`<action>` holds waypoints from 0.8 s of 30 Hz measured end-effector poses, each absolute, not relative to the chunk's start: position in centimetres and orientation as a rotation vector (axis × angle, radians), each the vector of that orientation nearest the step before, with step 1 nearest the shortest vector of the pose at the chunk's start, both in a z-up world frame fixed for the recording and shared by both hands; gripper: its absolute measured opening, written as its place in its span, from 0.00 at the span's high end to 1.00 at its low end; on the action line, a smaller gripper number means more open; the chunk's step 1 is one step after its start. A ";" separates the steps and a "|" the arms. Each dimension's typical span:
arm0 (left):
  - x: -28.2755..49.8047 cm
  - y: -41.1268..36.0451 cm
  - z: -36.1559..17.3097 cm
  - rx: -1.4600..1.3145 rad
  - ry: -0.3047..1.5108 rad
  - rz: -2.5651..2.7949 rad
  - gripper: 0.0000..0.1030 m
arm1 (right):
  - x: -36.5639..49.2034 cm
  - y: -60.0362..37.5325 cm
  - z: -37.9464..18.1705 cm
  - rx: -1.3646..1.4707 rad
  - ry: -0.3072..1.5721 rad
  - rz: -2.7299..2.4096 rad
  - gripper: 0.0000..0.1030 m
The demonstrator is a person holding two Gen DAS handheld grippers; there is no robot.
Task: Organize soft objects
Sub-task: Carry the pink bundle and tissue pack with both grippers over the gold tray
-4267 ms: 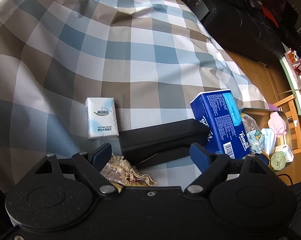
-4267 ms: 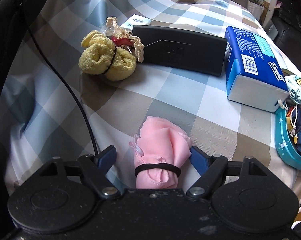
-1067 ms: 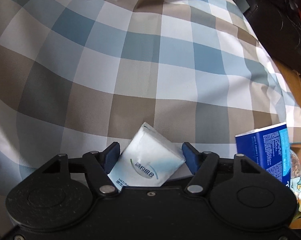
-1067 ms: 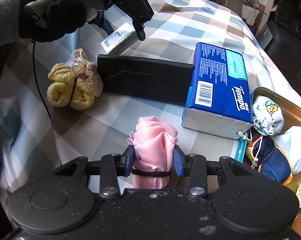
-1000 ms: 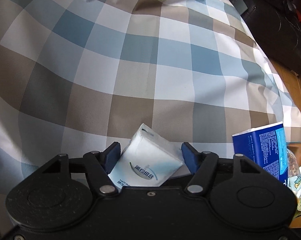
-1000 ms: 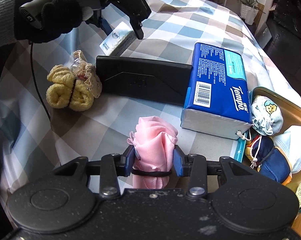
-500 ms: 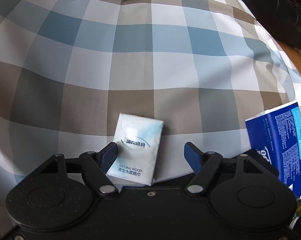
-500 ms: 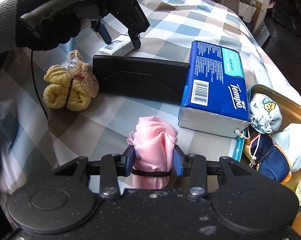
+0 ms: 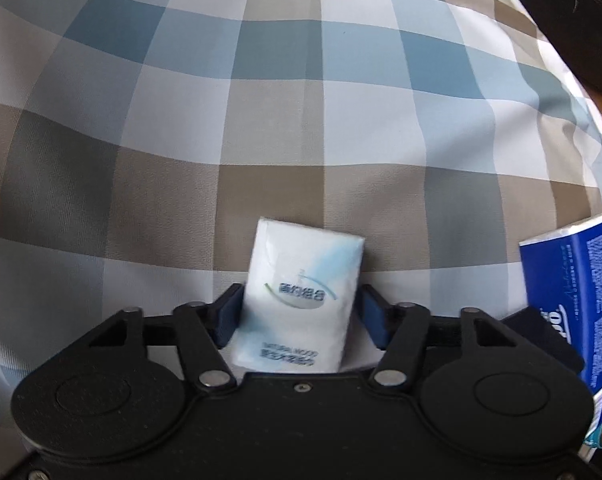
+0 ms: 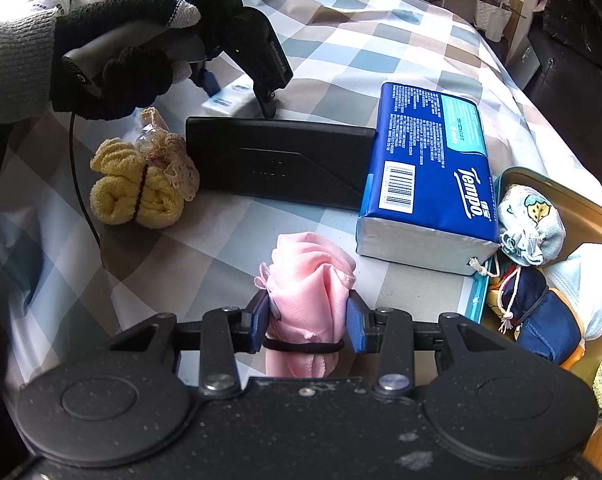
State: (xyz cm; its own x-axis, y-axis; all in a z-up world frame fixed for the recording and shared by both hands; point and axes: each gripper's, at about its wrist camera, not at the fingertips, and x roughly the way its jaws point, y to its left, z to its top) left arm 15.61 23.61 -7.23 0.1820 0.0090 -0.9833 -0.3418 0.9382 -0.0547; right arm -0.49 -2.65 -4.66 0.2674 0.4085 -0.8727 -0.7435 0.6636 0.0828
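Observation:
A small white pocket tissue pack (image 9: pixel 297 300) lies flat on the checked cloth, just behind a black case (image 10: pixel 277 164). My left gripper (image 9: pixel 301 310) points straight down over it. Its jaws are closing, and both blue pads press the pack's sides. The right wrist view shows this gripper (image 10: pixel 240 94) in a black-gloved hand (image 10: pixel 113 52), with the pack (image 10: pixel 229 98) under its tips. My right gripper (image 10: pixel 308 320) is shut on a pink cloth bundle (image 10: pixel 309 276) tied with a black band, held near the table's front.
A big blue Tempo tissue pack (image 10: pixel 433 168) stands right of the black case. A yellow towel roll (image 10: pixel 135 194) and a lace pouch (image 10: pixel 173 160) lie to the case's left. At the right, a tin tray (image 10: pixel 561 188) holds several small pouches.
A second ago the left gripper held the pack tilted. It then set the pack flat and opened. Now it has sunk and shut on the pack squarely. The right gripper has kept still.

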 end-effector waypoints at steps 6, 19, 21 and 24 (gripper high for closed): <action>14.6 22.8 -5.5 -0.322 1.329 0.226 0.50 | -0.5 -2.9 -4.2 -0.372 1.012 0.799 0.62; 12.1 18.9 1.5 -0.264 1.164 0.182 0.50 | 2.8 -7.6 -0.2 -0.206 0.905 0.725 0.62; 11.6 17.5 2.3 -0.263 1.140 0.161 0.50 | 4.1 -9.3 0.5 -0.157 0.895 0.672 0.62; 10.8 14.7 2.8 -0.214 1.105 0.136 0.50 | 6.6 -12.4 1.6 -0.064 0.892 0.580 0.62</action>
State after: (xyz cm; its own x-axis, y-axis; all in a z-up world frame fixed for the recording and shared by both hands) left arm 10.84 14.73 2.79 0.4439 0.0030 -0.8961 -0.2151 0.9711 -0.1033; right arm 6.59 -12.38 1.55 0.4860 0.4500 -0.7492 -0.5022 0.8454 0.1820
